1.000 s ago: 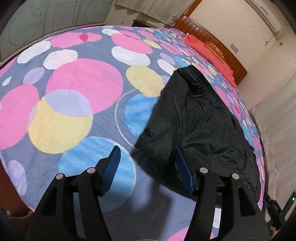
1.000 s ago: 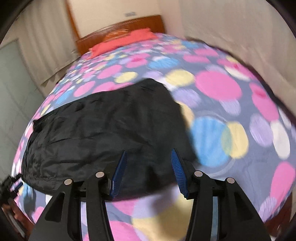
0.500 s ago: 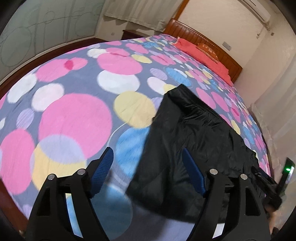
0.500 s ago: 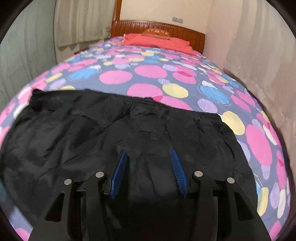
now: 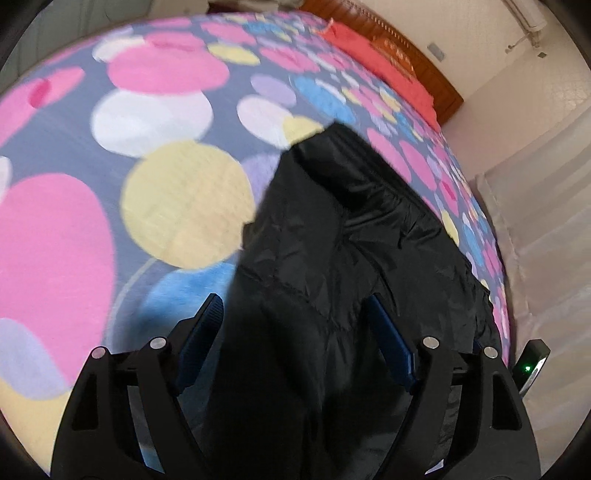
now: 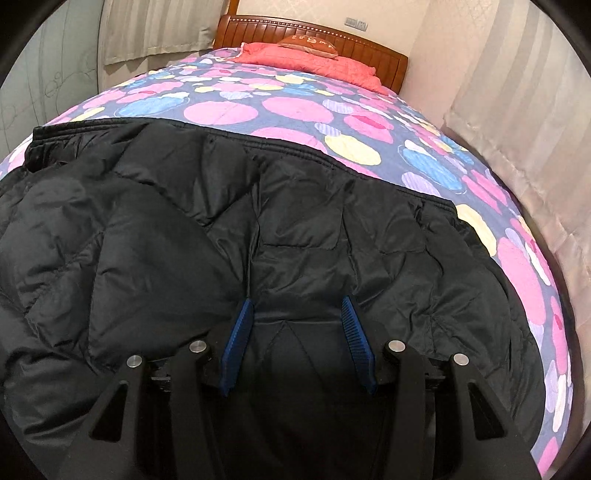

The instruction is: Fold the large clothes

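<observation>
Two hand-held grippers hang over a black quilted jacket [image 6: 295, 221] that lies spread across the near part of a bed [image 6: 295, 107] covered in a spotted blanket, with a red pillow [image 6: 314, 61] at the wooden headboard [image 6: 314, 33]. Left gripper [image 5: 295, 321] is opening, its blue pads straddling the jacket's edge without pressing it. Right gripper [image 6: 295, 314] hovers partly spread above the jacket's middle, gripping nothing.

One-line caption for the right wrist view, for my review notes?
Right gripper poised with parted fingers over a black padded jacket spread on a bed with a polka-dot cover.
</observation>
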Action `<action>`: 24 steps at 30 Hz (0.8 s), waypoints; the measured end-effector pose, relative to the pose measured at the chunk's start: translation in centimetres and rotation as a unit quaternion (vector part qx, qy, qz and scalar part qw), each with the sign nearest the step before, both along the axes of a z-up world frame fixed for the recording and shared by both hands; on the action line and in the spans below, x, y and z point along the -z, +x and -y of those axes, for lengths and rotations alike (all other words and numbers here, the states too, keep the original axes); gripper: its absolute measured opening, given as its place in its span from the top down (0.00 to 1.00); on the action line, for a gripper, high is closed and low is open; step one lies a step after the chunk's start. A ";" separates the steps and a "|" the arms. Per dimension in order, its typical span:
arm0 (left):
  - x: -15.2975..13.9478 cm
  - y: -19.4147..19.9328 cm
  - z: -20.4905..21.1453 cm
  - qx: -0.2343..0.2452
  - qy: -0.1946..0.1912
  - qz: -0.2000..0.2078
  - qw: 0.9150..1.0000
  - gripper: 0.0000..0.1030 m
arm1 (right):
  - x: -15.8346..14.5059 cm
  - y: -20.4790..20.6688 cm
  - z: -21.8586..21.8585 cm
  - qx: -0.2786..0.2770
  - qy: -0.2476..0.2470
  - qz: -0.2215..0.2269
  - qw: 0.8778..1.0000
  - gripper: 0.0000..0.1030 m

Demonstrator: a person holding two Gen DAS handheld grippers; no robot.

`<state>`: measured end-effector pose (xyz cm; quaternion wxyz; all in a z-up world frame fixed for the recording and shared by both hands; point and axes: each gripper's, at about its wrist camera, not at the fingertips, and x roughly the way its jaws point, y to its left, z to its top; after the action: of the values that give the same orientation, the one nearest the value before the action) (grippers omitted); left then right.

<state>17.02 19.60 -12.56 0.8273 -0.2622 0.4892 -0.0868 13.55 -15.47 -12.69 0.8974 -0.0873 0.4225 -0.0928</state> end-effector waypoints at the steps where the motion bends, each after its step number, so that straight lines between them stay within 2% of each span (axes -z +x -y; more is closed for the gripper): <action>1: 0.4 0.2 0.2 0.004 -0.002 -0.006 1.000 0.23 | 0.1 0.1 0.0 0.000 -0.001 0.000 1.000 0.51; 4: 2.1 1.1 1.1 0.025 -0.021 -0.026 0.999 0.22 | 0.2 0.1 0.0 0.001 0.001 0.002 1.000 0.51; 8: 2.8 1.7 1.8 0.041 -0.016 -0.012 0.999 0.22 | 0.2 0.0 0.1 0.001 0.006 0.005 1.000 0.51; 10: 3.0 1.8 2.0 0.047 -0.021 -0.008 0.999 0.32 | 0.3 0.1 0.1 0.002 0.008 0.005 1.000 0.51; 12: 2.9 1.7 2.3 0.060 -0.025 -0.005 0.998 0.47 | 0.3 0.1 0.2 0.002 0.010 0.006 1.000 0.51; 18: 2.8 1.3 2.5 0.070 -0.041 0.002 0.997 0.71 | 0.3 0.3 0.3 0.002 0.014 0.006 1.000 0.51; 21: 1.5 0.7 3.2 0.079 -0.019 0.014 0.997 0.77 | 0.3 0.3 0.3 0.002 0.014 0.006 1.000 0.51; 24: 0.4 0.3 3.9 0.082 -0.002 0.024 0.996 0.80 | 0.3 0.3 0.2 0.002 0.015 0.006 1.000 0.51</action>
<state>17.35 15.73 -12.94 0.8283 -0.2205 0.4892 -0.1610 13.87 -15.71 -12.97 0.9010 -0.0726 0.4184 -0.0886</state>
